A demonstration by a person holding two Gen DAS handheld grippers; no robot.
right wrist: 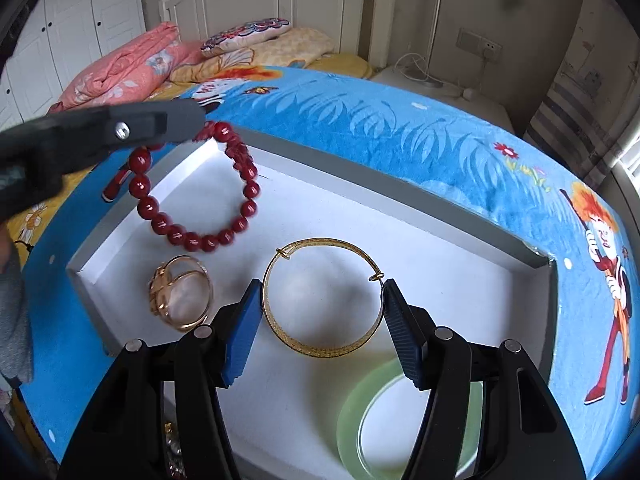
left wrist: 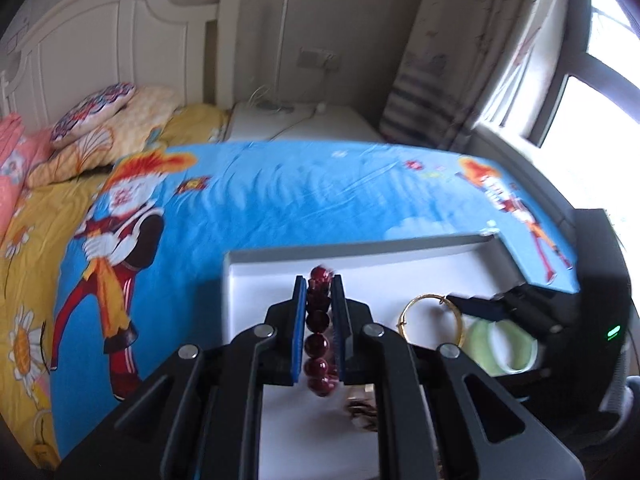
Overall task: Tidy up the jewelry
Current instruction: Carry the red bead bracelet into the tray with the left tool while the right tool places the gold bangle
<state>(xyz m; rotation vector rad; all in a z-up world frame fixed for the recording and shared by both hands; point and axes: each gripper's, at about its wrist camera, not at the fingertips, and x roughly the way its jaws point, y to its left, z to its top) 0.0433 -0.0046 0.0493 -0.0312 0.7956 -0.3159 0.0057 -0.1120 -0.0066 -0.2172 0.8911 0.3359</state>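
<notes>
My left gripper (left wrist: 319, 280) is shut on a dark red bead bracelet (left wrist: 318, 340); in the right wrist view the left gripper (right wrist: 200, 116) holds that bracelet (right wrist: 192, 236) hanging above the white tray (right wrist: 400, 216). My right gripper (right wrist: 322, 284) is open, its fingers on either side of a gold bangle (right wrist: 320, 346) lying in the tray. The bangle also shows in the left wrist view (left wrist: 404, 316), with the right gripper (left wrist: 452, 300) beside it. A gold ring-shaped piece (right wrist: 182, 294) and a pale green bangle (right wrist: 352, 416) also lie in the tray.
The tray sits on a bed with a blue cartoon blanket (right wrist: 400, 128). Pillows (right wrist: 256, 40) and a pink quilt (right wrist: 128, 64) lie near the headboard. A white nightstand (left wrist: 304, 126) and a window (left wrist: 592, 92) are beyond. More small jewelry (right wrist: 174, 448) lies at the tray's near edge.
</notes>
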